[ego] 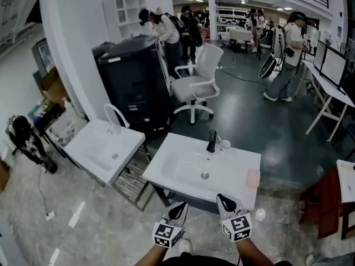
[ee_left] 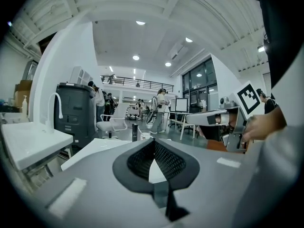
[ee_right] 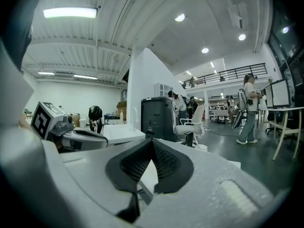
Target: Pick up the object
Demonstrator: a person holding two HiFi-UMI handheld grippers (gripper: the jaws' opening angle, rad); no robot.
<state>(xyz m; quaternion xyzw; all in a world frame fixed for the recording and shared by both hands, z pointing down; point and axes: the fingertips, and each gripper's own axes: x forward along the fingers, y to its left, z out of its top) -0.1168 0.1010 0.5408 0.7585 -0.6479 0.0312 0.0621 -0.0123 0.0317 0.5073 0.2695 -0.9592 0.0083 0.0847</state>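
A person stands at a white sink [ego: 166, 168], seen from above. The left hand-held gripper [ego: 178, 209] and the right hand-held gripper [ego: 224, 202] hang side by side over the sink's near edge. Both are clenched, jaw tips meeting with nothing between them. A flat pink pad [ego: 252, 179] lies on the sink's right rim, near the right hand-held gripper but not touched. A small white cup [ego: 224, 144] stands just beside the black tap [ego: 211, 141] at the far edge.
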